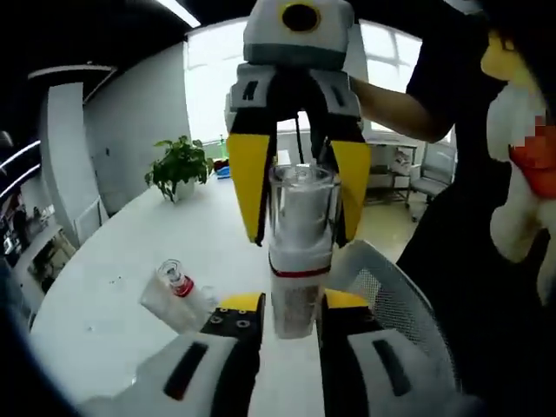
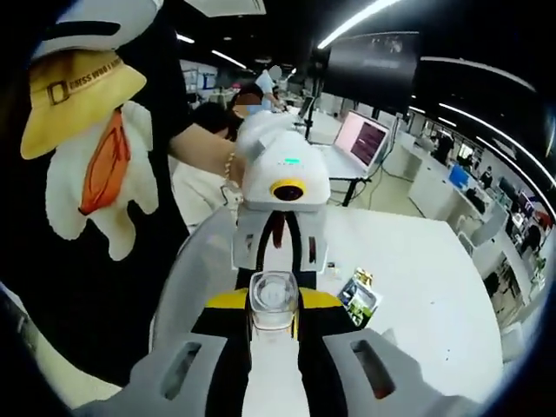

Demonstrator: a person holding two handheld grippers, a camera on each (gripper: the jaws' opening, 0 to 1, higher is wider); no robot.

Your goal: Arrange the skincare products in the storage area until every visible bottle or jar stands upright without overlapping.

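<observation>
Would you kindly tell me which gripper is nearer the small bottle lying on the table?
Left. The left gripper is right beside the small bottle; the right gripper is farther off, clamping the tall bottle by its cap.

Left gripper [image 1: 291,314] fingers clamp lower body of clear-capped white bottle [image 1: 297,261], held above white counter [image 1: 130,261]. Right gripper [image 1: 300,204] closes yellow fingers [image 1: 248,178] on bottle's cap from opposite side. Second small bottle [image 1: 178,294] lies tipped on counter. Potted plant [image 1: 178,167] beyond.
</observation>
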